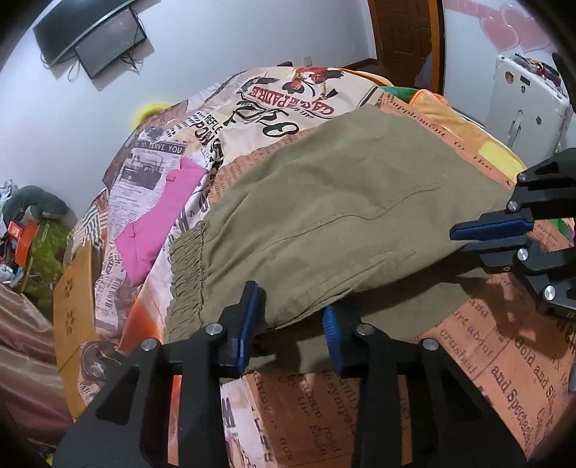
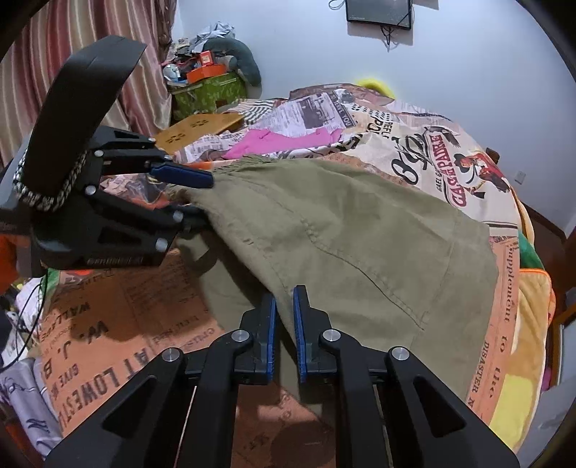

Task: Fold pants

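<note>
Your olive pants (image 1: 324, 201) lie spread on the bed, over a newspaper-print bedspread (image 1: 504, 352), with the gathered elastic waistband (image 1: 187, 266) on your left side.

Your left gripper (image 1: 291, 324) is at the near edge of the pants beside the waistband. Its blue-padded fingers (image 1: 248, 324) stand apart, and the folded cloth edge lies in the gap between them, not pinched. In the right wrist view the same gripper (image 2: 194, 194) shows one finger above the waistband edge and the other below it.

Your right gripper (image 2: 284, 324) is further along the same near edge. Its fingers (image 2: 268, 331) are nearly together with only a narrow gap, and the cloth edge runs into that gap. Whether the pads are truly clamping the cloth, you cannot tell from either view.

Beyond the waistband a pink garment (image 1: 151, 230) lies on the bedspread, apart from the pants. A wall-mounted screen (image 2: 378, 12) hangs behind the bed, and a green box (image 2: 205, 93) piled with clutter stands by the striped curtain (image 2: 72, 54).
</note>
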A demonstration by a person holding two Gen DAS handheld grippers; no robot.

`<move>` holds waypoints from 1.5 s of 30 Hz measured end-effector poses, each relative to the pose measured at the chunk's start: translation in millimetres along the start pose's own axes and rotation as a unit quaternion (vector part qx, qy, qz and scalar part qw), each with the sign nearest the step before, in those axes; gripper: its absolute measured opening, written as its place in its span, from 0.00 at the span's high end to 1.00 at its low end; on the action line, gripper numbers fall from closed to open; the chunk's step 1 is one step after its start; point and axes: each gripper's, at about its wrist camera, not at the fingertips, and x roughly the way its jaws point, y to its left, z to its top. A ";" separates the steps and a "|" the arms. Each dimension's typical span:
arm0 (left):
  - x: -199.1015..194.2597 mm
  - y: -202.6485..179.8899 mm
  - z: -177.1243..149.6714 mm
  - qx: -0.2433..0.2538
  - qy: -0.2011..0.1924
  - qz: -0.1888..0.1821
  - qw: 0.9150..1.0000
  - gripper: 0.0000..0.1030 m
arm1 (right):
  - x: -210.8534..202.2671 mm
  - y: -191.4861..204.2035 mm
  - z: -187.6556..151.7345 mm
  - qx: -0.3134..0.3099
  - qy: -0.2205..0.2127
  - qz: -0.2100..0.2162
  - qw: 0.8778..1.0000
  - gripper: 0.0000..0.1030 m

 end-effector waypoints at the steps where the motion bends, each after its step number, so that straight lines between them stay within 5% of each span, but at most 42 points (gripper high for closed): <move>1: -0.4 -1.7 -1.4 0.002 0.001 0.001 1.000 0.67 | -1.0 0.8 -0.5 -0.001 0.000 -0.001 1.000 0.92; 7: -1.6 -10.0 -14.0 -0.002 0.005 -0.006 1.000 0.74 | -3.0 0.0 -6.6 0.011 0.001 0.002 1.000 0.93; 23: -15.0 -1.0 -44.3 -0.056 0.019 -0.061 0.996 0.73 | -17.5 -3.7 -19.8 0.051 0.019 0.010 0.998 0.90; 28: -38.3 32.3 -51.1 -0.098 -0.015 -0.043 0.994 0.48 | -49.4 -20.8 -22.1 0.087 -0.015 -0.016 0.996 0.90; 34: -31.5 85.4 -48.2 -0.177 -0.008 0.002 0.984 0.41 | -74.1 -47.3 -25.2 0.120 -0.037 -0.084 0.988 0.79; 36: -22.5 98.8 -48.2 -0.199 0.002 0.011 0.980 0.41 | -78.6 -56.0 -29.4 0.134 -0.043 -0.110 0.984 0.68; 41: 11.3 111.6 -51.3 -0.250 0.032 -0.035 0.967 0.40 | -75.8 -74.7 -44.0 0.174 -0.029 -0.126 0.976 0.62; 45: 34.2 97.8 -59.3 -0.243 0.058 -0.034 0.968 0.34 | -59.3 -87.1 -59.1 0.211 0.000 -0.114 0.971 0.62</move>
